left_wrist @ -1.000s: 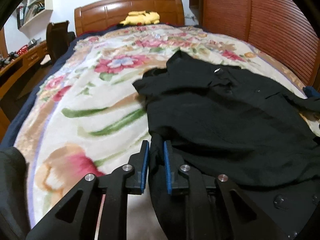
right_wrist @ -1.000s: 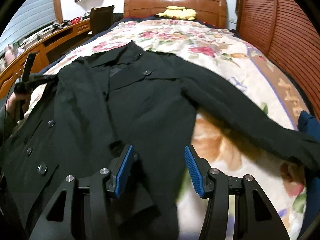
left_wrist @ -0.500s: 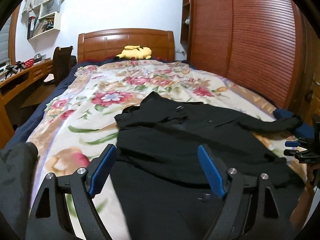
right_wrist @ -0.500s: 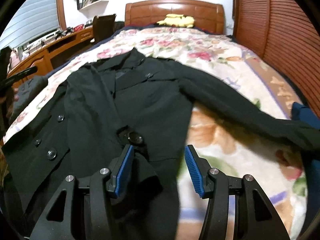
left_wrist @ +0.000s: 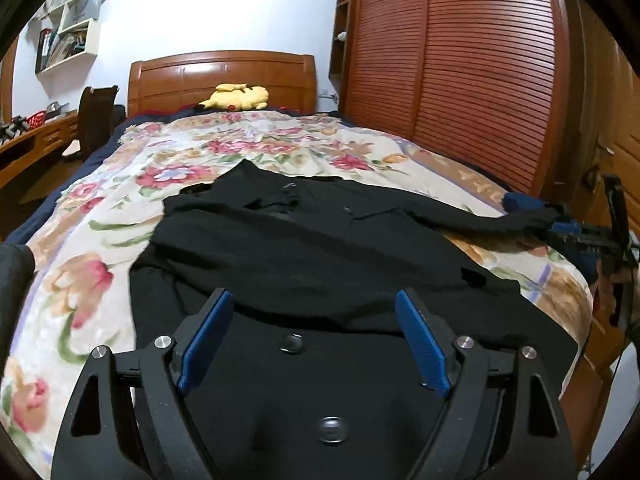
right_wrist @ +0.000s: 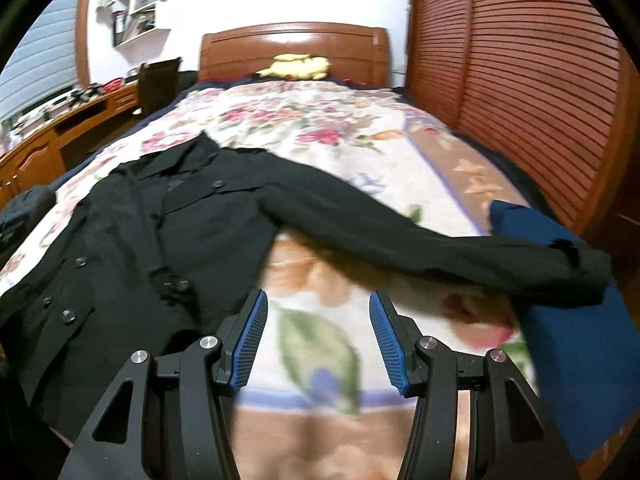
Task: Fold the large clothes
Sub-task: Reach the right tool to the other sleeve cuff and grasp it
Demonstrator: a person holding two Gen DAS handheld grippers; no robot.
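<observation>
We see a big bed (left_wrist: 120, 184) with a flowery blanket. On it our black coat (left_wrist: 320, 248) lies flat, buttons up. One side looks folded in already. The other sleeve (right_wrist: 420, 236) sticks out to the right, and its end rests on a blue cloth (right_wrist: 580, 320). Our left tongs (left_wrist: 316, 336) are wide above the coat and hold nothing. Our right tongs (right_wrist: 316, 332) are half open above the blanket, empty too. We think the sleeve comes next: grab it near its end and fold it over the coat.
</observation>
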